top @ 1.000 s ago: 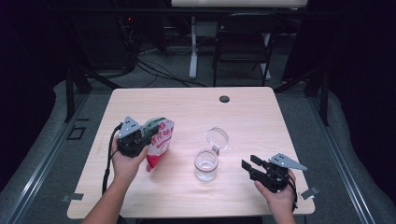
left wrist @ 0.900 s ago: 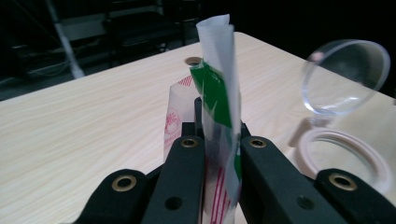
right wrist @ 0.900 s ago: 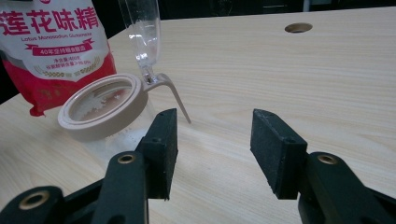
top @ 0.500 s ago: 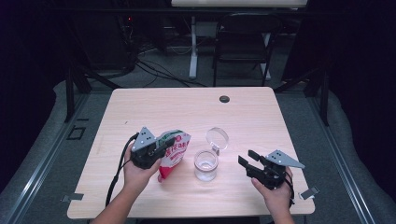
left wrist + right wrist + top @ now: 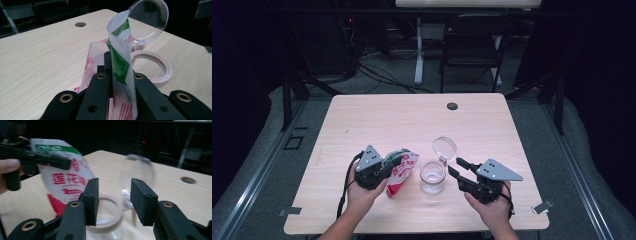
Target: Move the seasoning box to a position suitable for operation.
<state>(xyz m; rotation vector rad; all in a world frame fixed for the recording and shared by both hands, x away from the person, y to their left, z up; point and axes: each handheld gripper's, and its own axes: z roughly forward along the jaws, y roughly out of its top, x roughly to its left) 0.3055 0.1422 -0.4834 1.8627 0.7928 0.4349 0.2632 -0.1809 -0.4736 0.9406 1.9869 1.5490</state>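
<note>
High view: your left gripper (image 5: 384, 170) clamps the pouch (image 5: 401, 170) beside the jar (image 5: 432, 177) on the tabletop (image 5: 402, 120); your right gripper (image 5: 455, 167), jaws apart and just closing, holds nothing.

High cam looks down; gripper cams close, both share jar (image 5: 432, 176).

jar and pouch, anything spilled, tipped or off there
Nothing stands out. The jar stands upright on the table, its hinged lid flipped open, no spill visible around it. The left gripper is clamped on the pouch, tilted towards the jar; the right gripper is open beside it.
</note>
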